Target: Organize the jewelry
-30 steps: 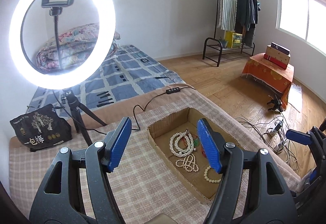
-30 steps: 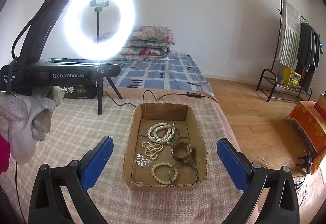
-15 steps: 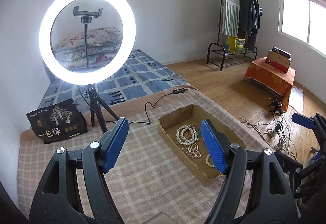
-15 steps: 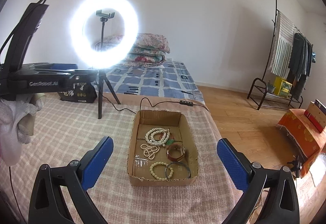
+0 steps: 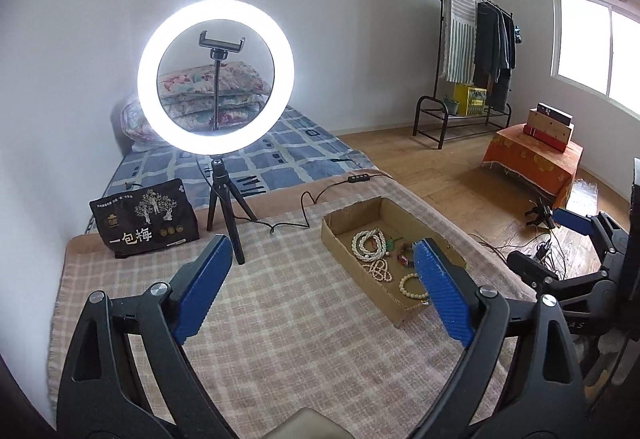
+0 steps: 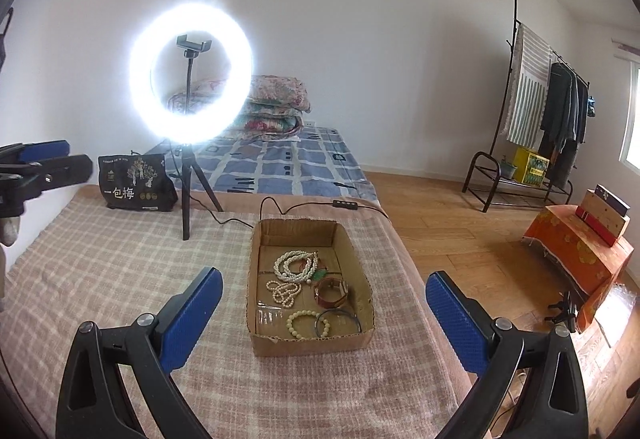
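Both grippers have pulled back from the box (image 6: 310, 287) since a second ago; it now sits smaller in both wrist views, and the ring light (image 5: 216, 77) has shifted toward centre in the left view. Left gripper (image 5: 320, 287) hangs above the checked blanket (image 5: 260, 303), fingers spread wide, nothing between them. Right gripper (image 6: 322, 313) likewise spread and empty, its fingers framing the box from above.

Box rests on the blanket near the right edge. Contents: large pearl strand (image 6: 294, 265) coiled toward the far end, small pearl strand (image 6: 283, 292) just nearer, brown bangle (image 6: 331, 292) to its right, bead bracelet (image 6: 307, 324) and dark ring bangle (image 6: 338, 322) side by side at the near wall. Something green shows beside the large strand; cannot tell what.

Black bag (image 6: 136, 183) stands by the tripod (image 6: 188, 187) at the far left.
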Action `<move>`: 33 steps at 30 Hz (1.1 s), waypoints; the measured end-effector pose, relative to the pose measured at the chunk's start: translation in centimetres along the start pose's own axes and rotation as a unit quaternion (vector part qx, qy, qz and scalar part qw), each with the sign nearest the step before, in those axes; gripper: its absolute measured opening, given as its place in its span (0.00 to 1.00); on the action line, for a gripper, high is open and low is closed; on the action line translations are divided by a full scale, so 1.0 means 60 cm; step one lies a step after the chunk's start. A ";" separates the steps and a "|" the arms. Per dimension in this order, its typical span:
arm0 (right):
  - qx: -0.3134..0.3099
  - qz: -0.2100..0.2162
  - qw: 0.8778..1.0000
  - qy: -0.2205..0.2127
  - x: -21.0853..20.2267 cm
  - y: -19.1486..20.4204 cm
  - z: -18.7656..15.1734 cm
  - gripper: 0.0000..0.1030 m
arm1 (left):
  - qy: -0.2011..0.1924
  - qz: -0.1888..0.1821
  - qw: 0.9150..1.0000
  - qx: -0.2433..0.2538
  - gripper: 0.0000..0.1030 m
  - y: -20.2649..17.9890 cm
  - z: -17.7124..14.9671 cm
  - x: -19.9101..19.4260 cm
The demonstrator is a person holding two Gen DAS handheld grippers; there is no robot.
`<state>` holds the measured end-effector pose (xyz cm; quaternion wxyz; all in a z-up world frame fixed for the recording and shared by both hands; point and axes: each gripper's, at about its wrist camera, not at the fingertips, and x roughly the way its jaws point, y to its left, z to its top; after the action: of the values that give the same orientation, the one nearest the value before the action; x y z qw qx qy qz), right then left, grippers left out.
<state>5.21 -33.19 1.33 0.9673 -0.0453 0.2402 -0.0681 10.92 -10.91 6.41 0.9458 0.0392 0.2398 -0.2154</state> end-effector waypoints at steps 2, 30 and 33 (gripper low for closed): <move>-0.001 -0.002 1.000 -0.002 -0.007 0.005 -0.002 1.00 | -0.005 0.001 1.000 -0.005 0.94 0.002 -0.007 -0.017; 0.018 -0.032 0.999 -0.017 -0.051 0.019 -0.024 1.00 | -0.007 0.026 0.999 0.019 1.00 -0.025 -0.091 -0.097; 0.017 -0.032 0.999 -0.016 -0.047 0.023 -0.023 1.00 | -0.005 0.027 0.999 0.016 1.00 -0.021 -0.091 -0.096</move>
<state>2.24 -31.49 1.24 0.9690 -0.0378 0.2217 -0.1021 3.43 -8.84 4.32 0.9518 0.0602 0.2301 -0.1936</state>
